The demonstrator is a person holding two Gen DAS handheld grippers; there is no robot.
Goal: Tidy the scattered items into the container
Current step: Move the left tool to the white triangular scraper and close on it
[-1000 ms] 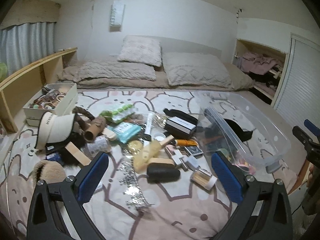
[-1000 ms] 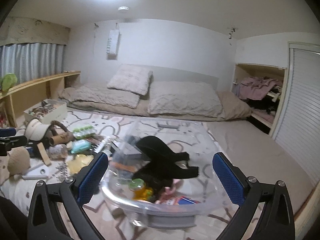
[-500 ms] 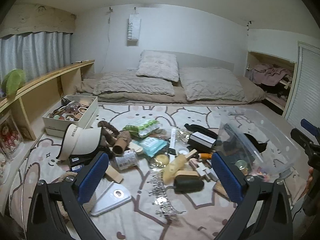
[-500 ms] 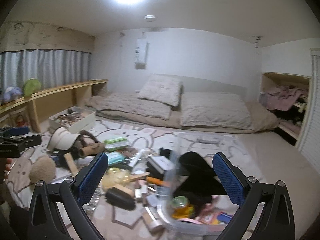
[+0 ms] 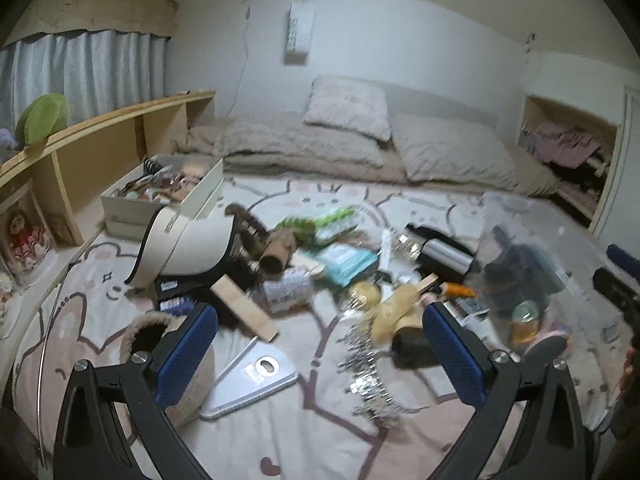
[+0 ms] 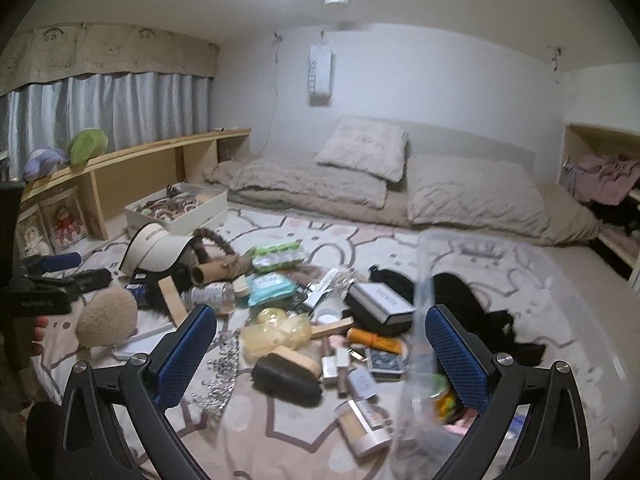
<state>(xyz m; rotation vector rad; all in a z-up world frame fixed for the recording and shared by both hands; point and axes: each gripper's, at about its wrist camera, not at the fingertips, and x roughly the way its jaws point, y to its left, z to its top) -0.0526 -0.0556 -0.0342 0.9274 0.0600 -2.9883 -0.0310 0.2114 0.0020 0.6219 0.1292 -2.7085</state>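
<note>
Both claws hang spread wide and empty: the left gripper (image 5: 320, 354) over the clutter, the right gripper (image 6: 320, 354) just left of the clear container (image 6: 500, 320). A second ago the right one faced straight into that tub; it has swung left toward the pile, so I'd guess a fresh pick is coming. Left of the container lie a black brush (image 6: 286, 378), a yellow bag (image 6: 276, 334), a white visor (image 6: 156, 250) and more, all on a cartoon-print blanket (image 6: 280, 440). Beyond the container, pillows (image 6: 364, 146) against the wall.
</note>
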